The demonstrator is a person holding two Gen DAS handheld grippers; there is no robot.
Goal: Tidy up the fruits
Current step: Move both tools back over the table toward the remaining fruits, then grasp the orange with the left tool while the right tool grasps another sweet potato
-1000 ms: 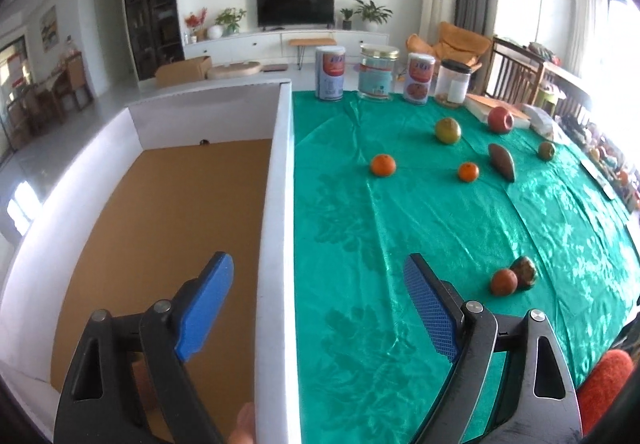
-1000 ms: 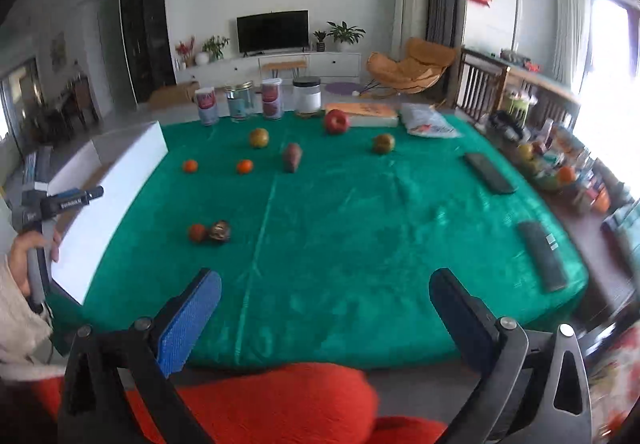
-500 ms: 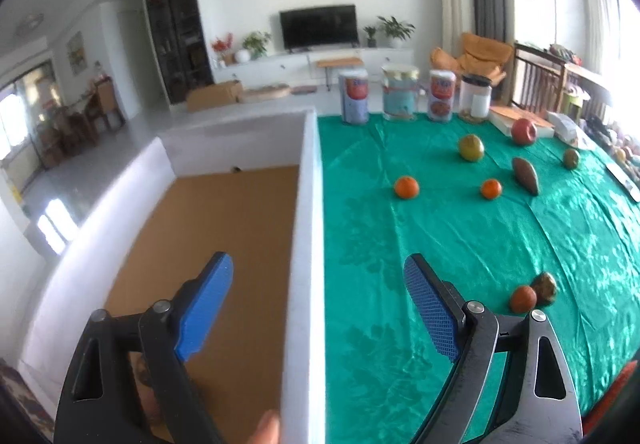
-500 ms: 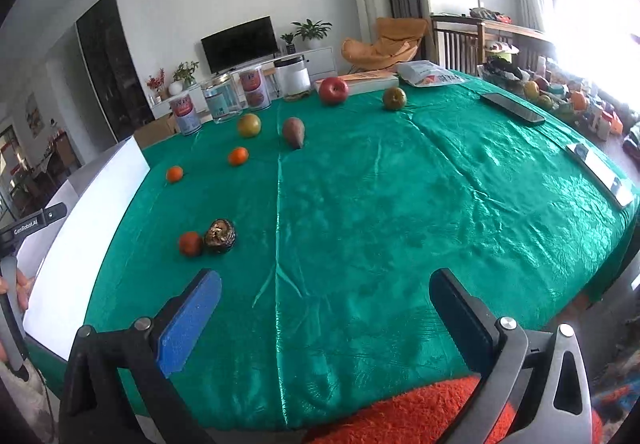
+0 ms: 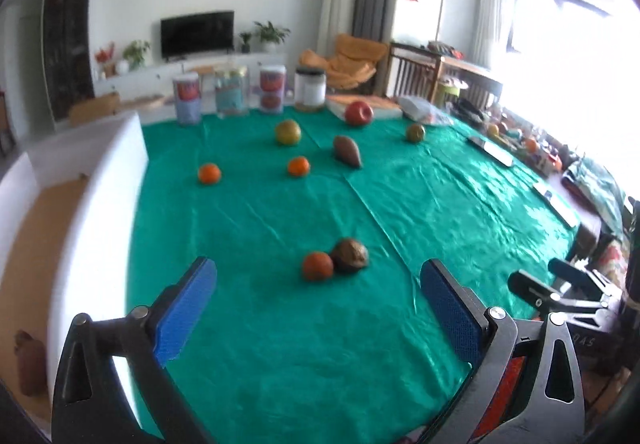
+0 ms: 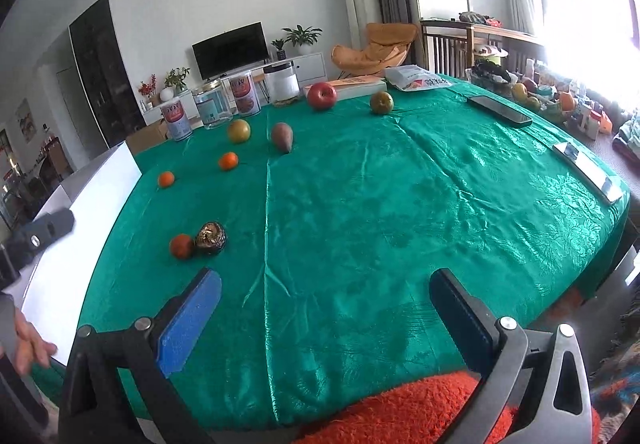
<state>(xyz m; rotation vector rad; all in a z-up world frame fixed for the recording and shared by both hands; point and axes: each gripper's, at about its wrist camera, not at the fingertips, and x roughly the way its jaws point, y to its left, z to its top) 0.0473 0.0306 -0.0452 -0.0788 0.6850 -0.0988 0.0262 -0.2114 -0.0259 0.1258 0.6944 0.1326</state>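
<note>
A: Left tongs (image 5: 316,308) have swung off the white box (image 5: 100,203) onto the green table (image 5: 440,203), jaws opening, nothing between.

B: Right tongs (image 6: 324,312) gape empty. Only the left view shows the box's brown floor.

A: Orange (image 5: 317,266) touching brown fruit (image 5: 351,255), just ahead of left tongs

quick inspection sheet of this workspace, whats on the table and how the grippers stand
surface: green cloth, wrinkled
job's things: eight fruits loose on the cloth; nearest orange touches a dark fruit; red apple far back; white box at the left edge
clutter: four jars, phone, book, bag
grippers: left gripper opening, nothing between; right gripper open, empty
cables: nothing seen
surroundings: living room, TV, orange chair
</note>
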